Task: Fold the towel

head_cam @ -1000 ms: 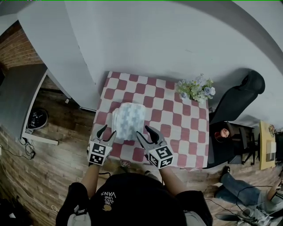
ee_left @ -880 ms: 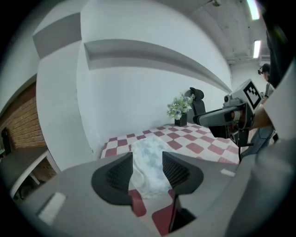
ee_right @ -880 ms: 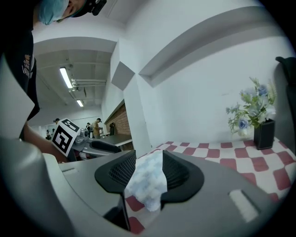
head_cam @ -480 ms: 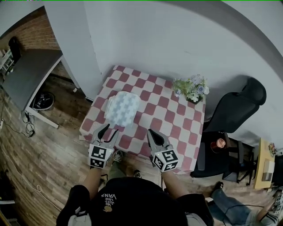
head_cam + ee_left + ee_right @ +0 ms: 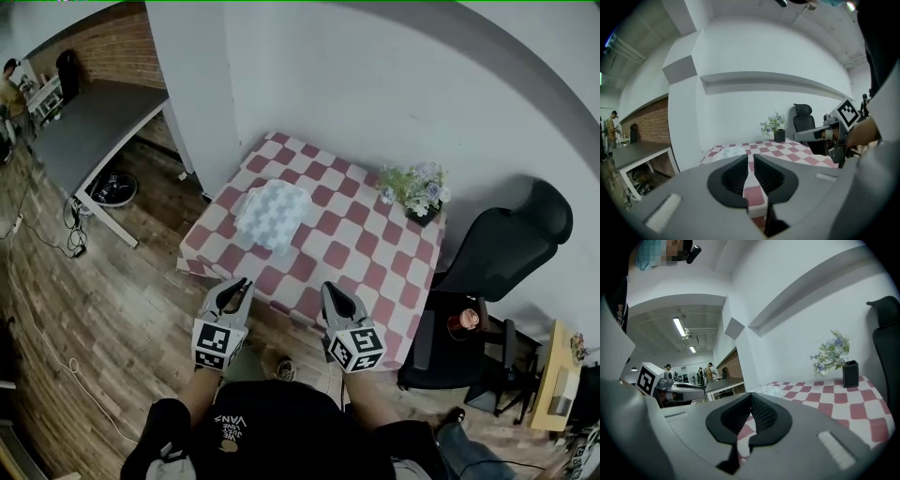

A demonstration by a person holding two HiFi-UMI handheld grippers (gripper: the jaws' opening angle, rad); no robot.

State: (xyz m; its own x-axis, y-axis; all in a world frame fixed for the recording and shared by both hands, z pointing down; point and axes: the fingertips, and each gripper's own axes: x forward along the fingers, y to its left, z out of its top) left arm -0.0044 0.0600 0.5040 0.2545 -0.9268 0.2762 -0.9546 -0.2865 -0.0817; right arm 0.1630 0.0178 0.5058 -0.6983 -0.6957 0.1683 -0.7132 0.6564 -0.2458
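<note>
At the far left of the room a grey desk (image 5: 89, 127) runs out of sight, and a person (image 5: 11, 82) beyond it is too small to make out. Right of the desk stands the table (image 5: 356, 253) in its red-and-white check cloth, pushed against the white wall (image 5: 375, 84). The towel (image 5: 274, 212) lies on the table's left part, toward the far side, as a loosely folded heap. Its pale pattern is hard to read from above, and in the gripper views only its top shows over the jaws.

Both grippers hang off the near edge, over the wooden floor (image 5: 141, 309), well apart from the towel. The left gripper (image 5: 236, 286) has just been closing. Its jaws are nearly together, leaving a thin slit with nothing in it. The right gripper (image 5: 334, 292) has just been closing too, and its jaws meet at the tips, empty. The holder's head (image 5: 281, 417) blocks the near bottom of the view.

At the table's far right corner sits a pot of flowers (image 5: 417, 187). Further right come a black chair (image 5: 506, 248) and a cup (image 5: 466, 319) on a dark stand, its details unclear.
</note>
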